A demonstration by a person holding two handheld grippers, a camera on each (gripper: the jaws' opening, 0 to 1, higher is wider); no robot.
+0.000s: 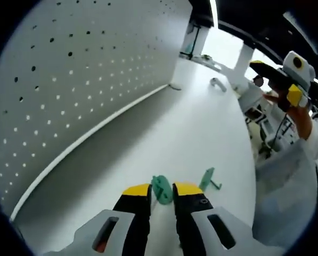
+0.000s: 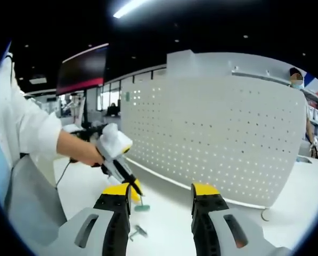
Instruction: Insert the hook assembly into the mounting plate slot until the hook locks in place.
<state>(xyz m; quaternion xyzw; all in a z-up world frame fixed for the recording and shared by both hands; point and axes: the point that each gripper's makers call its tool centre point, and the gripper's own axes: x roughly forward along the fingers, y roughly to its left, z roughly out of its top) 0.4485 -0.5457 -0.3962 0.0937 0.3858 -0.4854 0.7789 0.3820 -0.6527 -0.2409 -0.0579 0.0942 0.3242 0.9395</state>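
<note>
**Green hook pinched low on the white surface**

Hooks first: we count two green pieces in the left gripper view. One green hook piece sits between the yellow-tipped jaws of our left hand-held gripper, which are drawn close onto it, right down at the white surface. The second green piece lies on the surface just beside the right-hand jaw, apart from it and untouched.

In the right gripper view we see the same left hand-held gripper coming in from the left, held by a hand in a white sleeve, its tips down on a green hook at the surface. A small grey piece lies near, closer to us, between the jaws of our right hand-held gripper in the picture but well beyond them. Those right jaws stand spread wide with nothing between them.

One white perforated panel stands upright along the far edge of the surface; in the left gripper view it rises to the left of the pinched hook. We cannot tell which slot or plate the hook belongs to.
</note>
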